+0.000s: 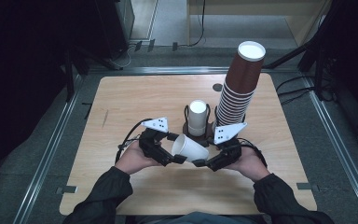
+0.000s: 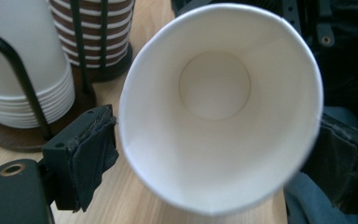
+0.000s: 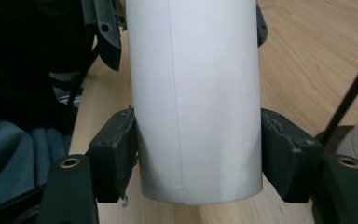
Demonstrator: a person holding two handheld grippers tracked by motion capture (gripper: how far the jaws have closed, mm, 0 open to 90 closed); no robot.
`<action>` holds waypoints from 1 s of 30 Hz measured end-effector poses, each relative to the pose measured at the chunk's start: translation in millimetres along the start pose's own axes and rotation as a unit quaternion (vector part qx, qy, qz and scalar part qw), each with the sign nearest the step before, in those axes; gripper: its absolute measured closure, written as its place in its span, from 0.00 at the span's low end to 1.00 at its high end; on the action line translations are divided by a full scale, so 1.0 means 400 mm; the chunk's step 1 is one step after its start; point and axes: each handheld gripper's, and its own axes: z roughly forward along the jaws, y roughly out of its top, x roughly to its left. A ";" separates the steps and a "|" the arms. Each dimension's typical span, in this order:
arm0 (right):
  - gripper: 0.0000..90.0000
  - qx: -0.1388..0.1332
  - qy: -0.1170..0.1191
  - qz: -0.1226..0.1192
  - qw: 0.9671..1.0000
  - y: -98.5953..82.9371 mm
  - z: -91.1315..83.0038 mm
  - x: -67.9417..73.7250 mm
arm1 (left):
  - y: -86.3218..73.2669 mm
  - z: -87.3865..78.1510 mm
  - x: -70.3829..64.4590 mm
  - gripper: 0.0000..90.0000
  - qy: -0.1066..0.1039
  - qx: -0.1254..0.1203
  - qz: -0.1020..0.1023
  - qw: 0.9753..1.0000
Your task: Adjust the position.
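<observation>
A single white paper cup lies on its side above the table's near middle, held between both grippers. My left gripper is shut on its rim end. In the left gripper view the cup's mouth faces the camera, pressed oval between the padded fingers. My right gripper is shut on the base end. In the right gripper view the cup wall stands between both pads, which touch it on each side.
Behind the grippers stands a black wire holder with a short stack of white cups and a tall leaning stack of brown striped cups. The wooden table has bare room at left and front.
</observation>
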 end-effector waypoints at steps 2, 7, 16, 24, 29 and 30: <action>0.37 -0.004 0.006 0.005 1.000 0.001 0.005 0.002 | 0.001 -0.001 -0.001 0.15 0.000 -0.005 0.004 1.000; 0.38 -0.005 0.010 0.010 1.000 0.002 0.007 0.000 | -0.001 -0.009 0.001 0.26 -0.013 -0.010 0.002 1.000; 0.32 0.013 -0.008 0.010 1.000 0.005 0.012 0.007 | 0.000 -0.013 0.002 0.31 -0.010 -0.002 0.001 1.000; 0.24 0.032 -0.026 0.015 0.999 0.004 0.009 0.007 | 0.003 -0.030 0.008 0.31 0.010 0.026 -0.003 1.000; 0.24 0.044 -0.038 0.010 0.998 -0.002 0.004 0.005 | 0.007 -0.016 0.005 0.31 0.032 0.074 0.005 0.997; 0.24 0.046 -0.040 0.009 0.998 -0.003 0.003 0.005 | 0.009 -0.011 0.003 0.31 0.035 0.085 0.007 0.996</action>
